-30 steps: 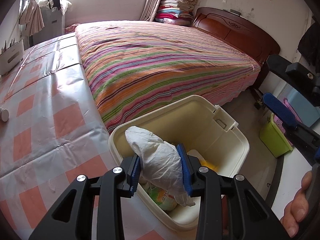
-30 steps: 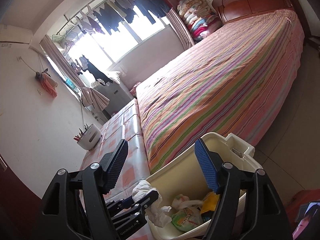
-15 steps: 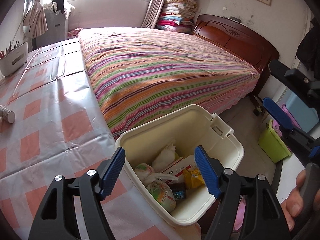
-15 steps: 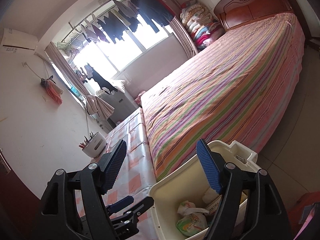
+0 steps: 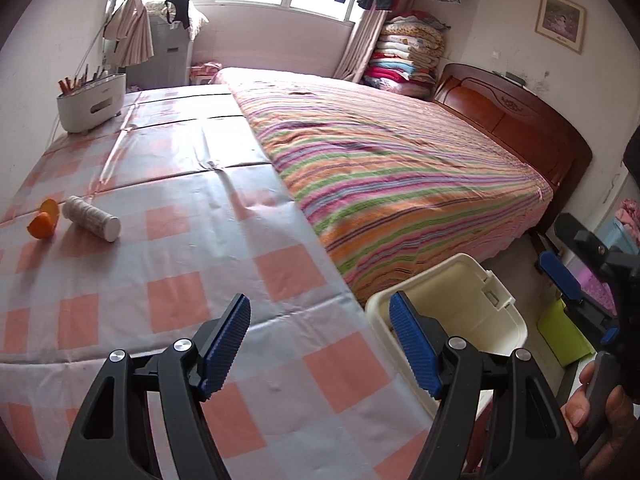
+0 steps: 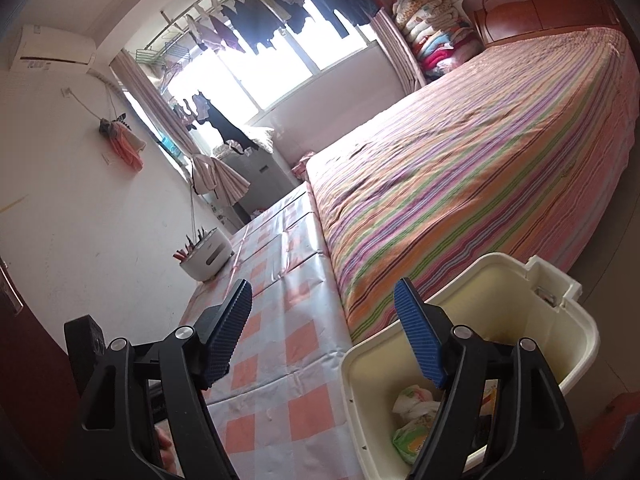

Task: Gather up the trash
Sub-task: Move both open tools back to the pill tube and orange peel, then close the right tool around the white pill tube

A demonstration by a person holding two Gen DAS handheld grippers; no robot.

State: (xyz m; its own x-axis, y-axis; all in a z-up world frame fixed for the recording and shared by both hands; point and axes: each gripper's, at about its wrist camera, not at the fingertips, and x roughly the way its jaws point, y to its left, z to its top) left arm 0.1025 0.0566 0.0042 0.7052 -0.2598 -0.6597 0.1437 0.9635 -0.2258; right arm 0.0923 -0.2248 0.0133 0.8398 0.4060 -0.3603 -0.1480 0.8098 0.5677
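Note:
My left gripper (image 5: 320, 320) is open and empty, low over the pink-checked tablecloth (image 5: 180, 200). An orange peel (image 5: 42, 222) and a white cylinder (image 5: 92, 218) lie on the cloth at the far left, well beyond its fingers. The cream bin (image 5: 492, 308) stands off the table's right edge, by the bed. In the right wrist view my right gripper (image 6: 323, 300) is open with nothing between its fingers, near the bin (image 6: 560, 312), which holds crumpled wrappers and bags (image 6: 412, 420). One blue pad of the right gripper (image 5: 560, 280) shows at the left wrist view's right edge.
A white holder with sticks (image 5: 90, 106) stands at the table's far end by the wall. The striped bed (image 5: 400, 168) runs along the table's right side. A green box (image 5: 560, 332) sits on the floor beyond the bin. A hand (image 5: 588, 412) grips the right tool.
My left gripper opened and dropped the white crumpled bag into the bin, then swung left and up over the table. The right gripper shifted slightly and stayed open.

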